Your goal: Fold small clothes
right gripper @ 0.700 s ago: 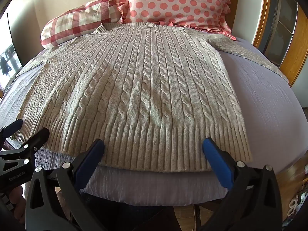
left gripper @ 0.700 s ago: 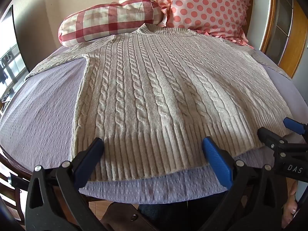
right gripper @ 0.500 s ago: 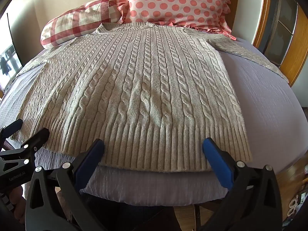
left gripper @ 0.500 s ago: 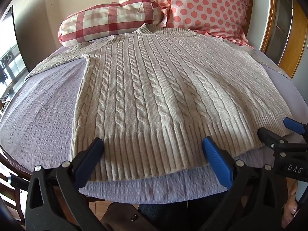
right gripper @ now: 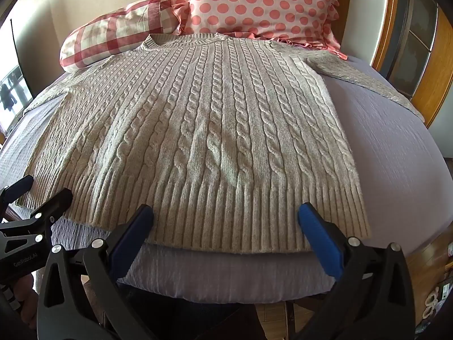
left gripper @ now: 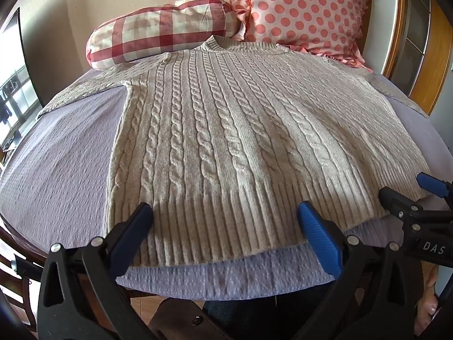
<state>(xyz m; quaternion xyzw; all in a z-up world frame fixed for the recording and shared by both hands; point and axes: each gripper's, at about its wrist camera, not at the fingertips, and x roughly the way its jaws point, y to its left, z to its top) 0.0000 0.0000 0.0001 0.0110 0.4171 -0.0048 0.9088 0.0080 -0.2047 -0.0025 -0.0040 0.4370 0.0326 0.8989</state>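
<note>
A beige cable-knit sweater [left gripper: 240, 130] lies flat and face up on a lilac bedspread [left gripper: 59, 175], collar at the far end and both sleeves spread out sideways. It also shows in the right wrist view [right gripper: 203, 130]. My left gripper [left gripper: 223, 215] is open and empty, hovering over the ribbed hem near its left part. My right gripper [right gripper: 225, 216] is open and empty over the hem's right part. Each gripper shows at the edge of the other's view: the right one [left gripper: 407, 189] and the left one [right gripper: 36, 189].
A red-checked bolster pillow [left gripper: 161, 28] and a pink polka-dot cushion [left gripper: 305, 11] stand behind the collar. A wooden frame with a door [right gripper: 410, 51] is on the right. The bedspread's near edge [right gripper: 220, 280] drops off just below the hem.
</note>
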